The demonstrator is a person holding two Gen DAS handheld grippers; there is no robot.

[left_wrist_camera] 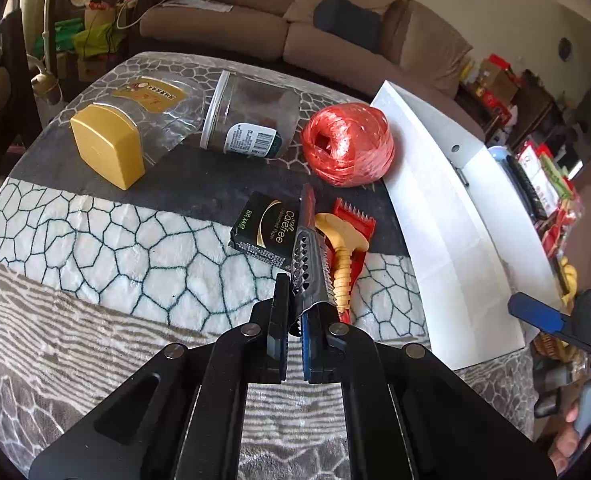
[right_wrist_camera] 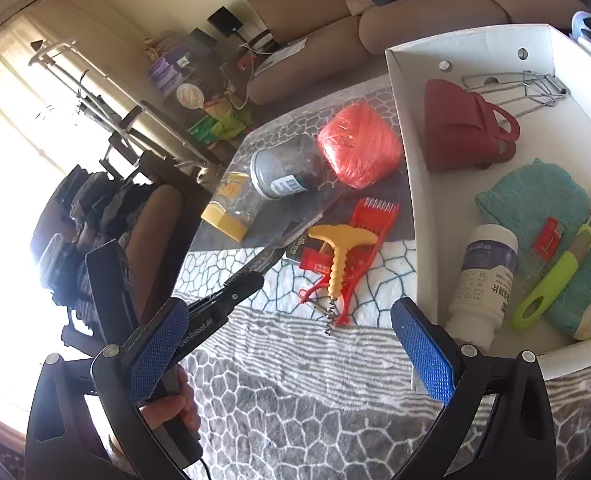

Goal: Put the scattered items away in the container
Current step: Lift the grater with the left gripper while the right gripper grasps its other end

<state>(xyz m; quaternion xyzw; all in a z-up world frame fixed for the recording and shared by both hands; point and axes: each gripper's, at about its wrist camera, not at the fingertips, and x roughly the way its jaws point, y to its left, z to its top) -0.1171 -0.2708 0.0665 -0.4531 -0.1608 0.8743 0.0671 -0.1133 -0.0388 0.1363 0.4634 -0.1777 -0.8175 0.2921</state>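
One grater (left_wrist_camera: 309, 256) sits pinched in the left gripper (left_wrist_camera: 295, 336), long axis pointing away. White box (right_wrist_camera: 415, 216) lies right; right gripper (right_wrist_camera: 291, 344) gapes wide, empty.

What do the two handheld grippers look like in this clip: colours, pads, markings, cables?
Both the left gripper and the right gripper have black linkage frames with silver pivot rivets and blue textured finger pads. The left one's body carries white "GenRoboAI" lettering, and a black cable trails from its handle.
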